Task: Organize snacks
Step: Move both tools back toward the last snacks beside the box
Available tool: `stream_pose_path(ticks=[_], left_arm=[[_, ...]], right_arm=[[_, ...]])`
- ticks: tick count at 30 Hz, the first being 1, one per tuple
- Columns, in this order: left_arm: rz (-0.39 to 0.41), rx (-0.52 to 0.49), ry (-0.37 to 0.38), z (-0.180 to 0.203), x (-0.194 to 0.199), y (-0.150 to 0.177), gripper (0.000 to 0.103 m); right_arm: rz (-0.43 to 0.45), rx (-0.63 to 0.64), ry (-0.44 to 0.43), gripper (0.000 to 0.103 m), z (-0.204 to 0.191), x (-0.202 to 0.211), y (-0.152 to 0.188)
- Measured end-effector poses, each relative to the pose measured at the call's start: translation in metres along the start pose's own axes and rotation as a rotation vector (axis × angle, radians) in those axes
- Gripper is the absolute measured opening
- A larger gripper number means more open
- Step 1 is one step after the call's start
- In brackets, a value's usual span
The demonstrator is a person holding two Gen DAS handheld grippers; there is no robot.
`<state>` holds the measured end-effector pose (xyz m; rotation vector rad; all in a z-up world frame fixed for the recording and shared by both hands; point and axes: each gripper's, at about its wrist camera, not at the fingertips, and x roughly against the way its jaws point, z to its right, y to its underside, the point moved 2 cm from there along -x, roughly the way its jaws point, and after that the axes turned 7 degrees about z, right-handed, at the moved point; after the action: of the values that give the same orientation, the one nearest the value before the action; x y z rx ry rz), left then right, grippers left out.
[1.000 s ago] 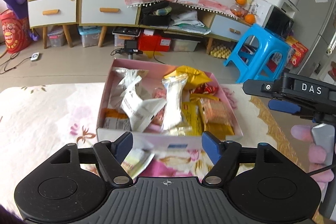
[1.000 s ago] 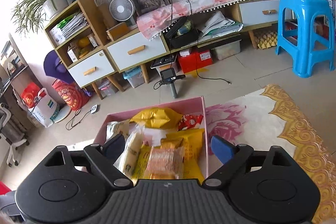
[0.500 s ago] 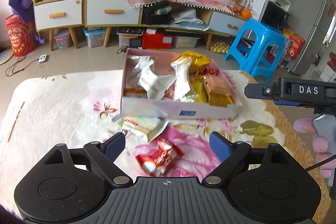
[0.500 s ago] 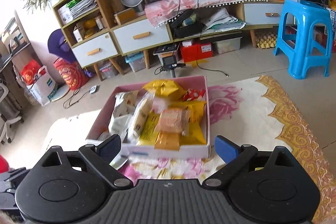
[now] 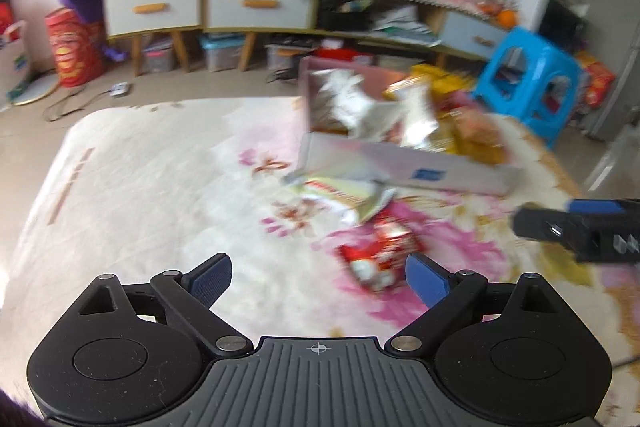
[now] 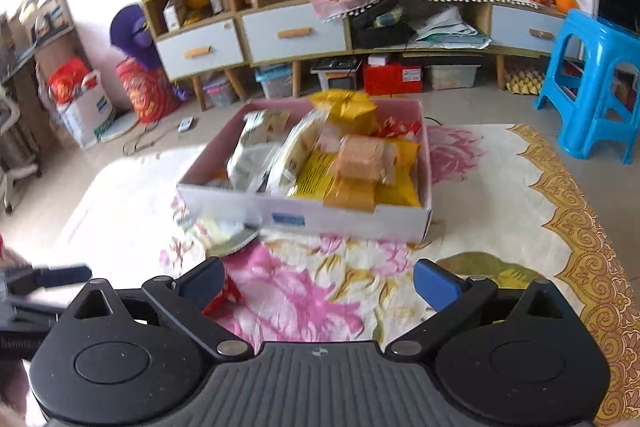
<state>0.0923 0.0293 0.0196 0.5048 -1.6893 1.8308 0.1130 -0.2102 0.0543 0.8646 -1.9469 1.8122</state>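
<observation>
A pink and white cardboard box (image 6: 344, 219) full of snack packets stands on the floral tablecloth; it also shows, blurred, in the left wrist view (image 5: 404, 167). A pale green and white packet (image 5: 344, 195) lies against the box's front left corner, also in the right wrist view (image 6: 224, 233). A red packet (image 5: 378, 253) lies nearer me; only its edge (image 6: 224, 297) shows in the right wrist view. My left gripper (image 5: 318, 279) is open and empty, above the cloth left of the red packet. My right gripper (image 6: 316, 285) is open and empty, in front of the box.
The table's right edge has a gold border (image 6: 580, 227). A blue plastic stool (image 6: 596, 79) stands beyond the table at the right. Cabinets with drawers (image 6: 292, 35) line the far wall. The right gripper's body (image 5: 580, 231) shows at the right of the left wrist view.
Both grippers have pulled back from the box. The left view has swung left and is motion-blurred. Both packets in front of the box have come into view.
</observation>
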Motion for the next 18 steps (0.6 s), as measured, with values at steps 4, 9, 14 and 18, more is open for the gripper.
stream_pose_path(ticks=[4,9,14,18], left_arm=[[-0.048,0.001,-0.111,-0.013,-0.014,0.003,0.095],[-0.059,0.046,-0.174,-0.032,-0.021,0.003,0.095],[-0.053,0.062,-0.204,-0.041,-0.029,-0.001,0.095],[-0.067,0.095,-0.208,-0.046,-0.037,-0.002,0.095]], right_arm=[[-0.02,0.063,-0.004,0.094,-0.016,-0.005,0.012],[-0.016,0.209,-0.039,0.095,-0.039,-0.013,0.025],[-0.002,0.27,-0.071,0.095,-0.054,-0.023,0.03],[-0.001,0.287,-0.103,0.095,-0.066,-0.035,0.034]])
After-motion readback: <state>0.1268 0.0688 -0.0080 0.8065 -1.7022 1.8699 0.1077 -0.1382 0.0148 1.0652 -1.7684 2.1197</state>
